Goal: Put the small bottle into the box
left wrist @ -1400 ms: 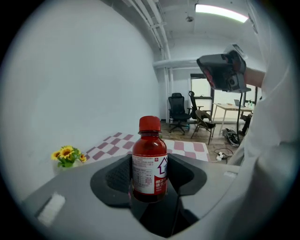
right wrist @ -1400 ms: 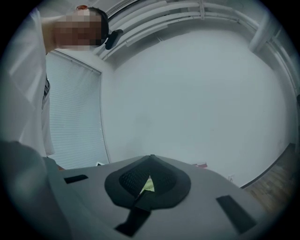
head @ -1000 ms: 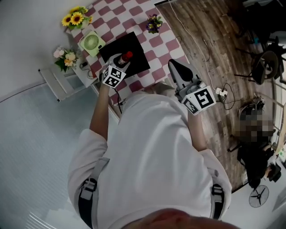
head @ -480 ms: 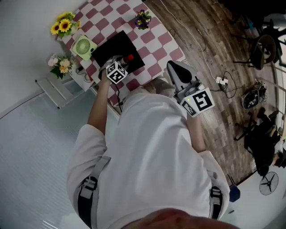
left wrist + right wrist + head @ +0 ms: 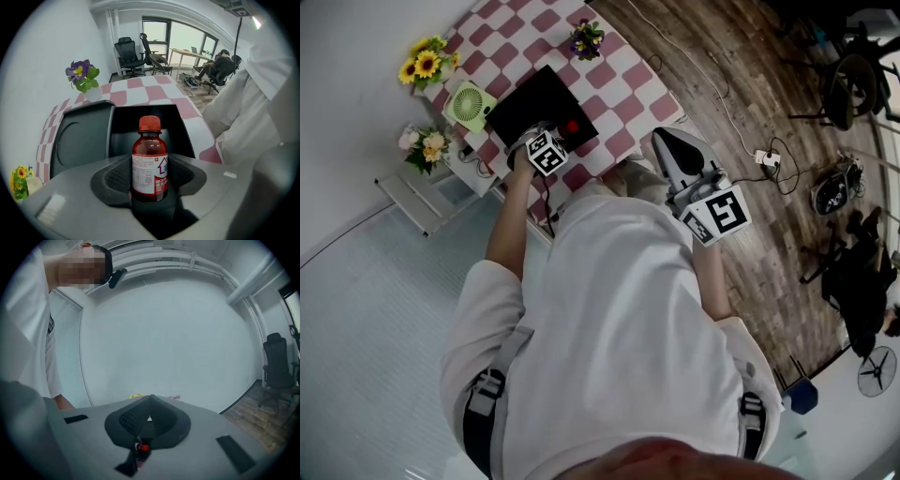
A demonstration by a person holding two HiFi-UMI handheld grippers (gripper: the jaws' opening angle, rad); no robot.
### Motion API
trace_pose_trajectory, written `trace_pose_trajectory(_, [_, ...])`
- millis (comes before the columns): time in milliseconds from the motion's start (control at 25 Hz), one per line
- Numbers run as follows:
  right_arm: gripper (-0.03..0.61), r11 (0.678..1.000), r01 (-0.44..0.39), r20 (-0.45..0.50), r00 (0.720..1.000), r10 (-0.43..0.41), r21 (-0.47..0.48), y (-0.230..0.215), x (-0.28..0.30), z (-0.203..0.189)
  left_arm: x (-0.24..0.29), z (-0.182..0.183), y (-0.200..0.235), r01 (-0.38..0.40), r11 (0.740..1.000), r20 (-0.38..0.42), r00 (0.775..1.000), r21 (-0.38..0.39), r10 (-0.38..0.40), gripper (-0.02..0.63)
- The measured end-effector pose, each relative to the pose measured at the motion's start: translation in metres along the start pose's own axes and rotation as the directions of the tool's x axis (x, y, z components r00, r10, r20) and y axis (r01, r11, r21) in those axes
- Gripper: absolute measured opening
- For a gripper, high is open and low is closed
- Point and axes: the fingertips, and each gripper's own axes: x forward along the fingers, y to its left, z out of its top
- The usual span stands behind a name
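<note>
1. My small bottle [image 5: 150,161] is dark reddish-brown, with a red cap and a white-and-red label.
2. The box [image 5: 525,103] is plain black.
3. The tablecloth [image 5: 623,89] has pink-and-white checks.
4. The little fan [image 5: 469,105] is pale green.
5. The sunflowers [image 5: 425,66] are yellow, and the other flowers [image 5: 80,72] are purple.

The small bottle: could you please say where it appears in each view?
Head view: small bottle at the tip of the left gripper, over the black box.
Left gripper view: centre, upright between the jaws.
Right gripper view: tiny red-capped shape low centre, probably it.
Shared landmark: black box behind the bottle.
</note>
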Motion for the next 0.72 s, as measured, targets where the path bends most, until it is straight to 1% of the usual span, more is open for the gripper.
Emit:
trace_pose_trajectory(200, [0.002,1.000,0.023,0.003,1.000,-0.023,0.000,-0.002,-0.009,-0.002,0.015,0.001,-0.007,0.027,1.000,-0.055,0.998,0.014,-0.026,0.221])
trace_pose_trajectory(400, [0.002,0.999,0.037,0.006,0.999,-0.037,0.002,-0.003,-0.017,-0.003,0.029,-0.004,-0.014,0.038,0.999,-0.122,0.992,-0.012,-0.039,0.221])
trace_pose_trajectory(720, [0.002,1.000,0.030,0.004,1.000,-0.030,0.002,0.000,-0.027,-0.005,0.032,-0.004,-0.014,0.039,0.999,-0.125,0.991,-0.033,-0.043,0.225])
